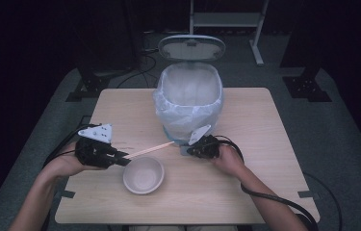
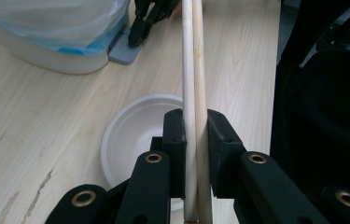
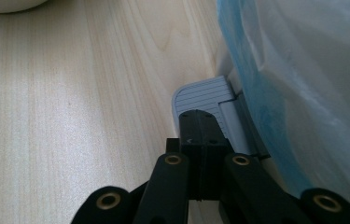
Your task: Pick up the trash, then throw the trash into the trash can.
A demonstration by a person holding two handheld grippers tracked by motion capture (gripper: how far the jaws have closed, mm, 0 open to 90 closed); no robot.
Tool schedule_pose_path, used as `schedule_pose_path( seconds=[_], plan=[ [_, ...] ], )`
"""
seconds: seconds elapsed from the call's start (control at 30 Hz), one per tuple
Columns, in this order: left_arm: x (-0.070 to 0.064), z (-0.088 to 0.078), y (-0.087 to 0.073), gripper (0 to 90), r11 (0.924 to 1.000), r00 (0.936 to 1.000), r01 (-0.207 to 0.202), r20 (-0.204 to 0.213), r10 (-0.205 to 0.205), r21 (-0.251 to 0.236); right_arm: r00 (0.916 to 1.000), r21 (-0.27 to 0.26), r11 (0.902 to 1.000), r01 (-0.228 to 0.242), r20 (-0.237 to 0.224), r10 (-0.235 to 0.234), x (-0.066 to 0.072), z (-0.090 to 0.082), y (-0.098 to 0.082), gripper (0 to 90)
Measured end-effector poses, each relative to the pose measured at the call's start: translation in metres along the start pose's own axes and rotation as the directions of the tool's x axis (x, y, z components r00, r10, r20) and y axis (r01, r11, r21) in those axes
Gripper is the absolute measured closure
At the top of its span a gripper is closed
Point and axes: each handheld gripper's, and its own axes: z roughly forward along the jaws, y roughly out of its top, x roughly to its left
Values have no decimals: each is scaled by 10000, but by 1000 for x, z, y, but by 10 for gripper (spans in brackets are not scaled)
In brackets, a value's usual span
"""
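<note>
The right gripper [image 1: 193, 150], jaws closed on nothing, presses the pedal [image 3: 204, 95] of the bin [image 1: 189, 98] at the table's far edge; its lid [image 1: 192, 47] stands open. The left gripper [image 1: 124, 159] clamps chopsticks [image 1: 150, 150] above the bowl [image 1: 143, 174]; dropping them in remains.

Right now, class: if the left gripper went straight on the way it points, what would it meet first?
Probably the bin: the left gripper and its chopsticks aim towards the bin's base, near the right gripper. Depth is unclear.
</note>
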Motion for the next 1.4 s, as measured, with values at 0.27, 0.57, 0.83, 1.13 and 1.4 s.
schedule_pose_path(
  seconds=[0.27, 0.57, 0.83, 1.13, 1.4],
  plan=[
    [3, -15, 6, 795, 9998, 10000, 79, -8, -79, -176, 9998, 55, 9999, -114, -160, 115, 0, 0, 0, 900],
    [4, -24, 16, 795, 9995, 9999, 100, -53, -101, -290, 9998, 81, 9999, -86, -159, 87, 0, 0, 1, 900],
    [6, -36, 34, 795, 9996, 9998, -179, -120, 177, -223, 9999, 75, 10000, -61, -121, 62, 0, 0, 1, 900],
    [14, -43, 49, 795, 9999, 9998, -21, -215, 18, -158, 9981, -249, 9986, 459, -409, -469, -5, 2, 1, 900],
    [21, -47, 60, 795, 10000, 9995, 36, -324, -36, -24, 9980, -235, 9986, 475, -407, -484, -5, 2, 2, 900]
  ],
)
